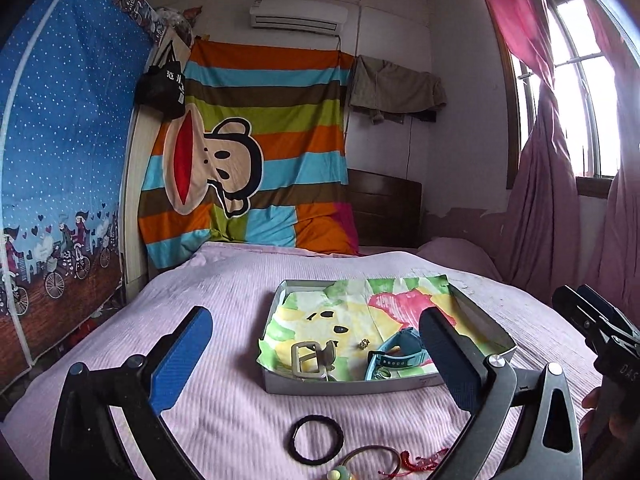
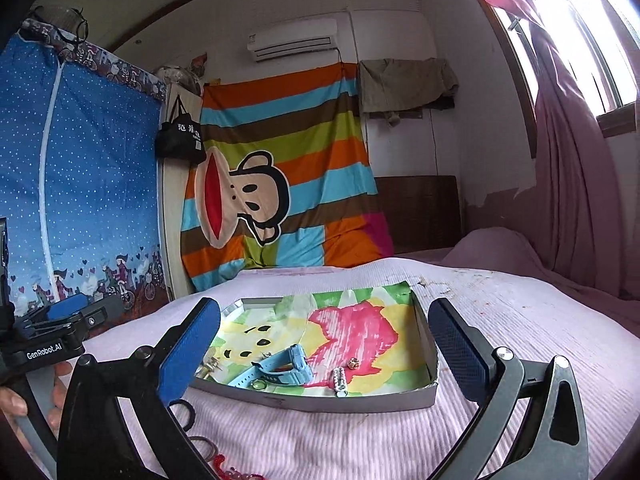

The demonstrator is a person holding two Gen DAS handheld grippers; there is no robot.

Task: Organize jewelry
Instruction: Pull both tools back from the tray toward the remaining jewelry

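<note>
Trinkets by the tray (image 2: 424,394) front edge blur together; left gripper (image 1: 316,350) and right gripper (image 2: 324,340) hover level, jaws wide, empty.

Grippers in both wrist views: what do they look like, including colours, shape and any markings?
Both are alike. The left gripper and right gripper have black forked metal frames with round silver pivot bolts and flat jaws faced in textured blue padding. The left gripper's body, seen in the right wrist view, reads "GenRobot.AI" in white.
</note>
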